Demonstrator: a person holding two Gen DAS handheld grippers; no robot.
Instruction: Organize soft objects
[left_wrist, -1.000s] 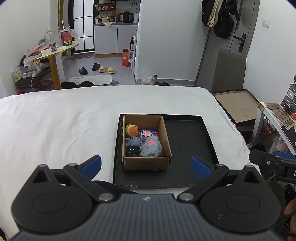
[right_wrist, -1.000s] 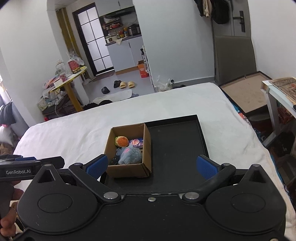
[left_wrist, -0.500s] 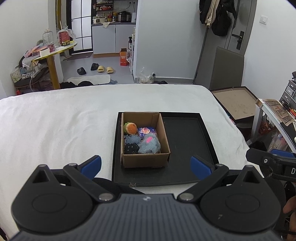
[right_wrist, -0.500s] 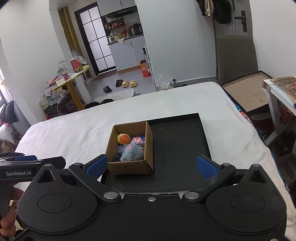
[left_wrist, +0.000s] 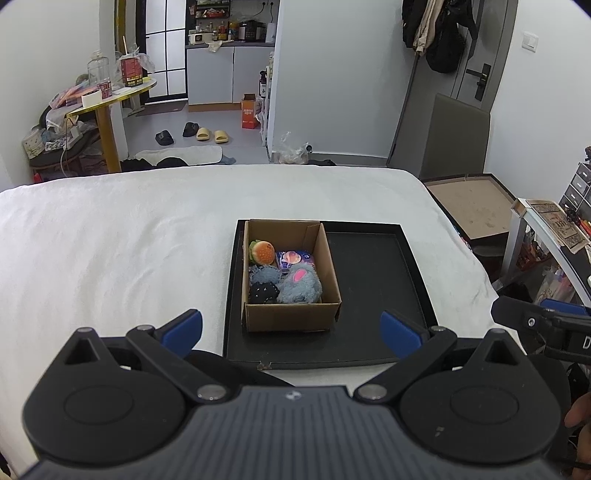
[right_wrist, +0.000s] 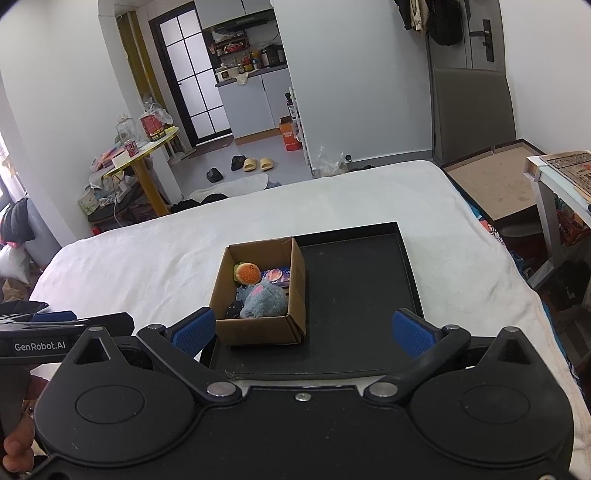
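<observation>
- While both tools hover short of it, the cardboard box (left_wrist: 291, 275) is shown in the left half of the black tray (left_wrist: 373, 295); four soft toys and a flat printed packet (left_wrist: 293, 258) are packed inside.
- An orange burger plush (left_wrist: 263, 252) is seen at the box's far left corner, a grey-blue fluffy plush (left_wrist: 300, 286) at the near right, and a pale blue pom-pom (left_wrist: 263, 274) and a dark pom-pom (left_wrist: 264, 293) at the near left.
- Both the left gripper (left_wrist: 291, 326) and the right gripper (right_wrist: 302, 328) are held spread wide, with nothing grasped.
- A descent from directly above is judged best, so that one toy is pinched and the box walls are not snagged.
- Open room is offered by the tray's bare right half; its raised rim should be cleared.
- Beyond, the white bed cover (left_wrist: 122, 240) gives free space on the left, while the bed's right edge lies near.
</observation>
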